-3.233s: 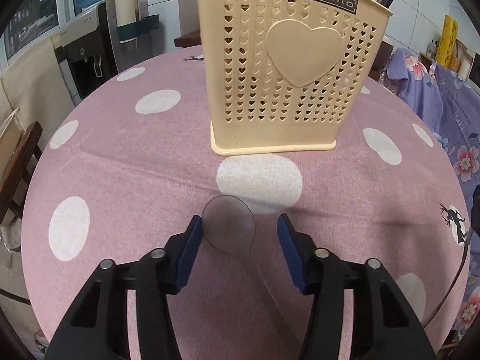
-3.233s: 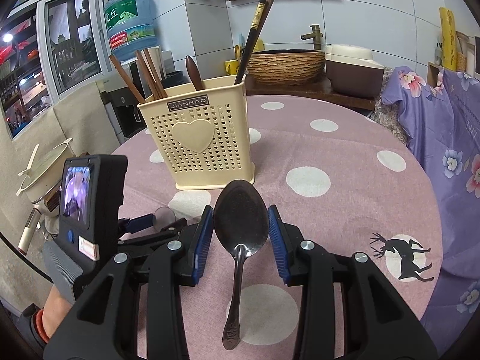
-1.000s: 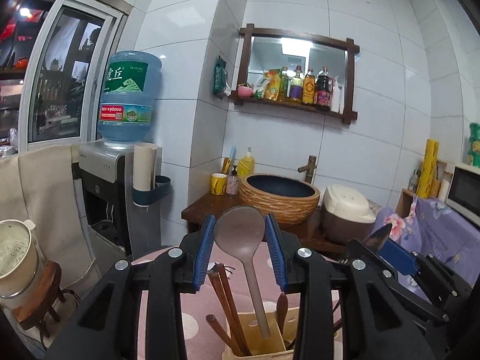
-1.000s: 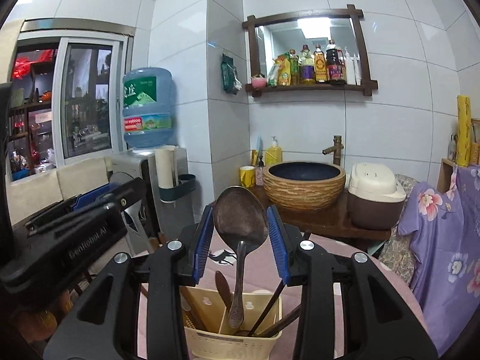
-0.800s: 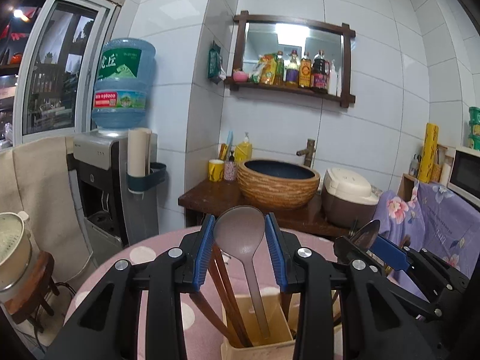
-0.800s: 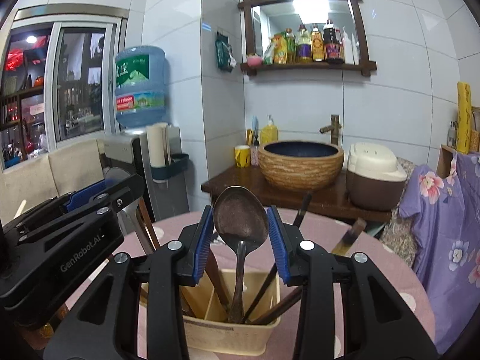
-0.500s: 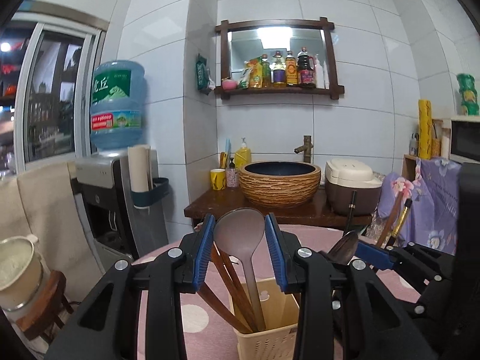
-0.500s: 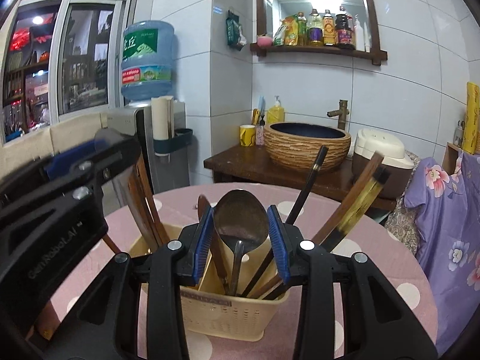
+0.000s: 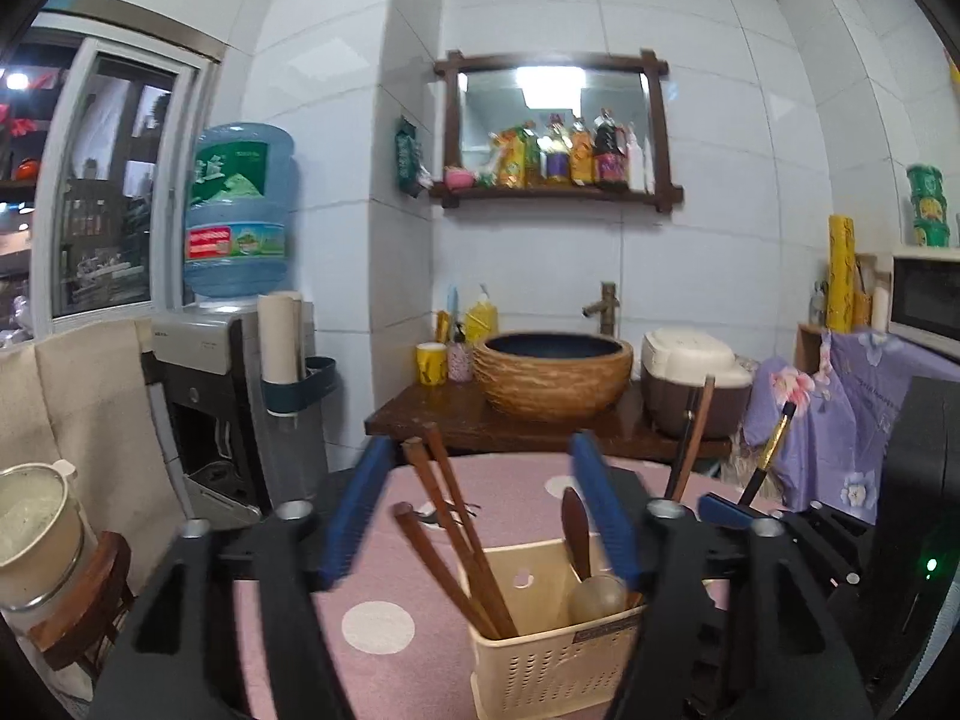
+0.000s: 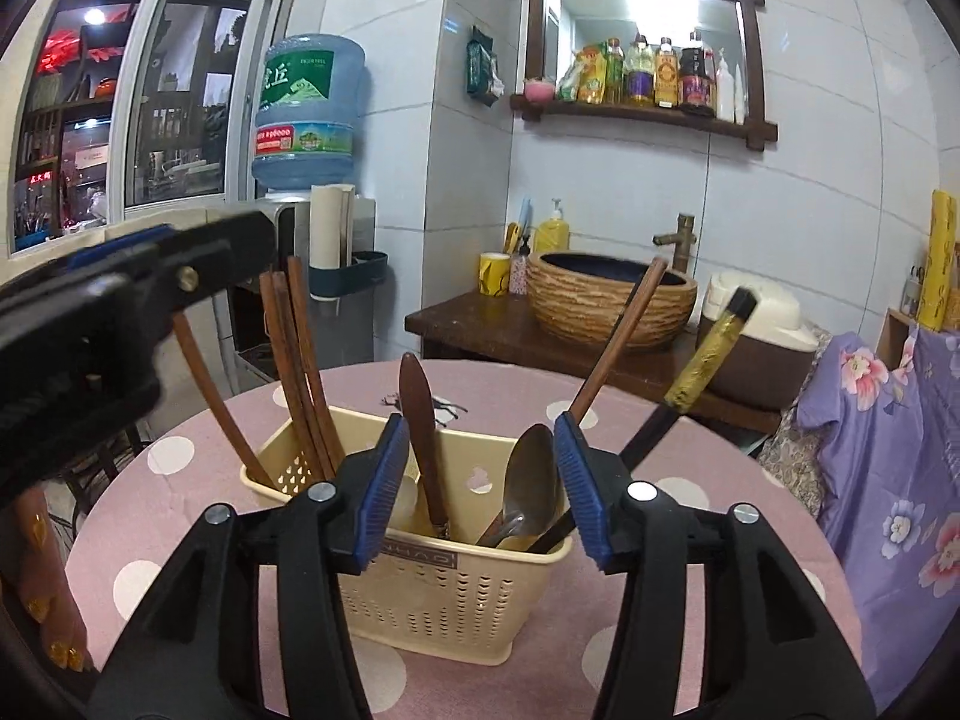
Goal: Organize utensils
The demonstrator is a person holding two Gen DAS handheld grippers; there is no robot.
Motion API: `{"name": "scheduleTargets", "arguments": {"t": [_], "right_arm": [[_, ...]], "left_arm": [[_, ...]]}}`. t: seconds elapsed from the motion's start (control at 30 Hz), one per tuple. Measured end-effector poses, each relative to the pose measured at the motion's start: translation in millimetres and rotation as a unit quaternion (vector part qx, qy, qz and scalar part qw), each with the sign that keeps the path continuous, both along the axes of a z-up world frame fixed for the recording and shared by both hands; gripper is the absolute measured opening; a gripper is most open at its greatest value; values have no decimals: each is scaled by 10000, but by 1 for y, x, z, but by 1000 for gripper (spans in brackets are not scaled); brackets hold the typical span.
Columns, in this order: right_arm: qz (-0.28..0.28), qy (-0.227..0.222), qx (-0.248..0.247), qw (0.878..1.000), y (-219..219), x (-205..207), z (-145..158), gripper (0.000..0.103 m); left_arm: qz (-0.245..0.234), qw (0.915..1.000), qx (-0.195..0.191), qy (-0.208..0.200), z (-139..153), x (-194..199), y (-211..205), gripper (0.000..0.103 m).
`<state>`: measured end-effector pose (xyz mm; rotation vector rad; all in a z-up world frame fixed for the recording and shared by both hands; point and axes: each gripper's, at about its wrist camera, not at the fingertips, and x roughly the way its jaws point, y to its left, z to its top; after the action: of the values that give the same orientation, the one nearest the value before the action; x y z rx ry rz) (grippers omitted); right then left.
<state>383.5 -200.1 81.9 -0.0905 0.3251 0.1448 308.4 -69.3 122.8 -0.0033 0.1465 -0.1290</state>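
both spoons gone from jaws since half second back, now standing in cream utensil basket (image 10: 420, 576) on polka-dot table (image 10: 690, 474). metal spoon (image 10: 528, 480) at basket's 3 o'clock side, pale spoon (image 9: 597, 597) beside brown chopsticks (image 9: 462, 540). right gripper (image 10: 477, 486) and left gripper (image 9: 480, 516) jaws just been opening, spread, holding nothing. no loose utensil visible; task looks near done.

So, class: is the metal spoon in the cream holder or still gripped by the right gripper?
In the holder. The metal spoon leans inside the cream holder, free of the right gripper, which has just been opening.
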Motion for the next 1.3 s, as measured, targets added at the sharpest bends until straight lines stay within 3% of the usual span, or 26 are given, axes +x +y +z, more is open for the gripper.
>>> {"name": "scheduleTargets", "arguments": {"t": [0.07,0.17,0.27,0.47,0.7,1.0,1.3], "right_arm": [[-22,-156,-52,9999,-1,-11,1,58],[28,-284,-31,9996,-3,-29,4,63],[-49,-436,-13,9990,-7,-53,5,80],[-77,-368,114,9992,-16,-97,-3,96],[-124,-57,358,9993,-24,-144,-22,97],[-197,-9,298,9994,-24,-224,-67,97],[-403,-167,494,9978,-26,-297,-89,97]], "left_arm": [[-14,9996,-228,-146,3,-13,9,78],[5,9995,-273,-176,6,-26,16,83],[47,9990,-382,-209,3,-42,28,91],[41,9991,-386,158,-16,-65,42,97],[10,9980,-93,624,-43,-89,45,97],[-85,9946,-420,942,-97,-161,62,98],[460,9960,-495,585,-119,-240,71,98]]}}
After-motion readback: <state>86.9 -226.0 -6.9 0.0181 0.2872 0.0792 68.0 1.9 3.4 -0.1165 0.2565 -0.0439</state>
